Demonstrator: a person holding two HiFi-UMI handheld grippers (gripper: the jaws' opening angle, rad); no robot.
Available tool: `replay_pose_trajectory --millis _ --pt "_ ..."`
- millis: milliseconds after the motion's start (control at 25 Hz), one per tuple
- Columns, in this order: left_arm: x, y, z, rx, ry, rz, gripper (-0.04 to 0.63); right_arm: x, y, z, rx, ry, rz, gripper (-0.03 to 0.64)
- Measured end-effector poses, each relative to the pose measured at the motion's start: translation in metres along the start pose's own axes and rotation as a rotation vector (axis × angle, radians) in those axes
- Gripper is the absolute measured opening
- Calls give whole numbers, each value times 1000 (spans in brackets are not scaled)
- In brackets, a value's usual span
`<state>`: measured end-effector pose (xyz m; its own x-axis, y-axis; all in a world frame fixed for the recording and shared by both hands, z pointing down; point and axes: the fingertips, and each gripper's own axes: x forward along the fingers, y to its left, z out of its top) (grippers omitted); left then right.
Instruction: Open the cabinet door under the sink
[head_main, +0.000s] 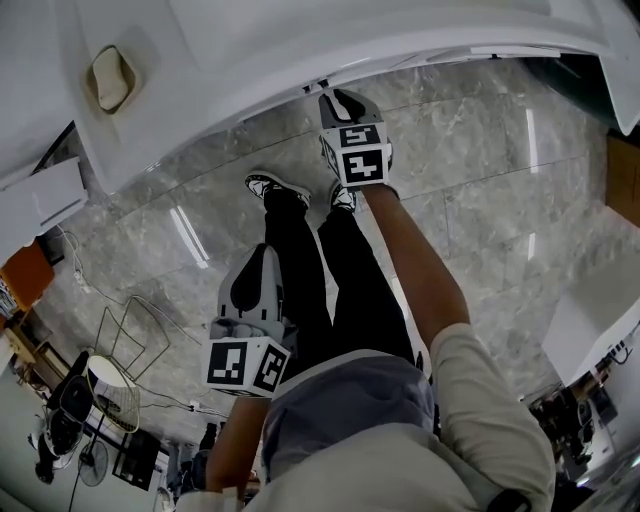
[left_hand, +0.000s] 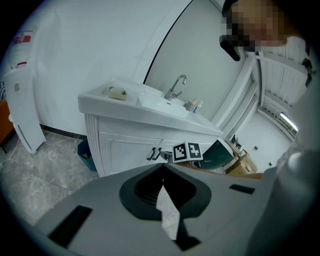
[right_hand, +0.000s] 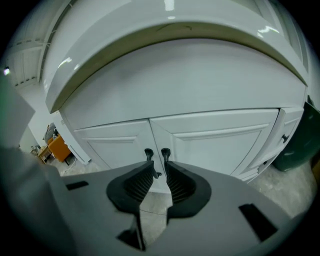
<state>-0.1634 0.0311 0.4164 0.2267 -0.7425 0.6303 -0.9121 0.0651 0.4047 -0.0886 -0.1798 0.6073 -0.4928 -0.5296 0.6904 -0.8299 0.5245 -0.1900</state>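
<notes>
White panelled doors fill the right gripper view, both shut and meeting at a centre seam, with two dark handles side by side at that seam. This is the cabinet under the sink, and it's not yet opened. The right gripper is stretched out low at arm's length, jaws parted only a narrow way with nothing clamped between them, tips just short of the handles. That slim gap makes sense: a thin bar handle needs little room, and a tight opening slides on without knocking the one next to it. Which handle it's going for, I can't say, since the gap sits about midway between the pair. A small dark bit shows low between the jaws, too small to identify. Over to the left gripper: jaws closed tip to tip, holding nothing, held back near the person's waist and well away from the cabinet, so it looks like a one-handed job with the spare kept out of the door's swing. The person stands close on the grey marble floor, feet near the cabinet base. They may need to give way as the door comes out. My read is we're right at the reach-in: nudge sideways onto one handle, close, then pull.
</notes>
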Motion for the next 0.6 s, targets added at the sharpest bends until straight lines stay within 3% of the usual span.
replay_pose_trajectory --millis 240,600 --pt "1 17 -7 0 13 6 0 16 -5 -9 31 24 -22 75" --pt "-1 38 -21 -5 53 34 0 38 -10 -7 -36 42 -37 81"
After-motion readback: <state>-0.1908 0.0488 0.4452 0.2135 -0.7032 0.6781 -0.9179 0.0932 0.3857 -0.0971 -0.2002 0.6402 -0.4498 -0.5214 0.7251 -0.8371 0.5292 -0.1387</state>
